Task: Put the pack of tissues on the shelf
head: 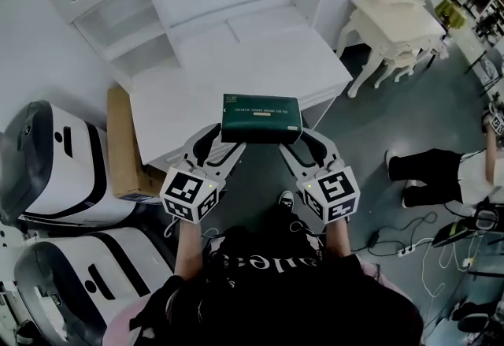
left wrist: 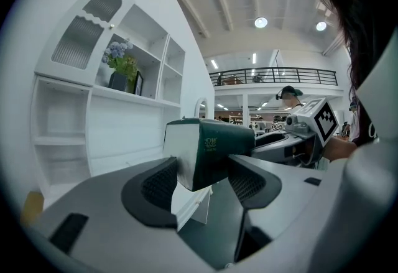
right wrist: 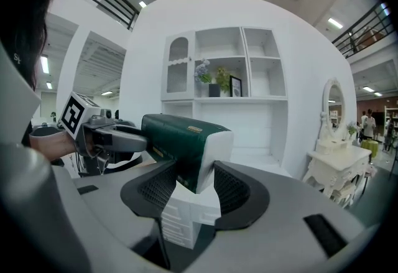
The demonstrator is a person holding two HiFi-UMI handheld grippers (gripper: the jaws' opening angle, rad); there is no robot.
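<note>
Now, the pack of tissues is a dark green block with white end faces and a thin line of pale print on top. It is held level in the air above the front edge of the white desk. Your left gripper has its left end and your right gripper its right end, each pair of jaws closed onto the pack with pads touching it on both sides. Only the gripper views show the shelf unit face on, with flowers and a small frame on one shelf; the head view sees it from above. Your forearms reach forward side by side, and the grippers angle inward toward the pack.
</note>
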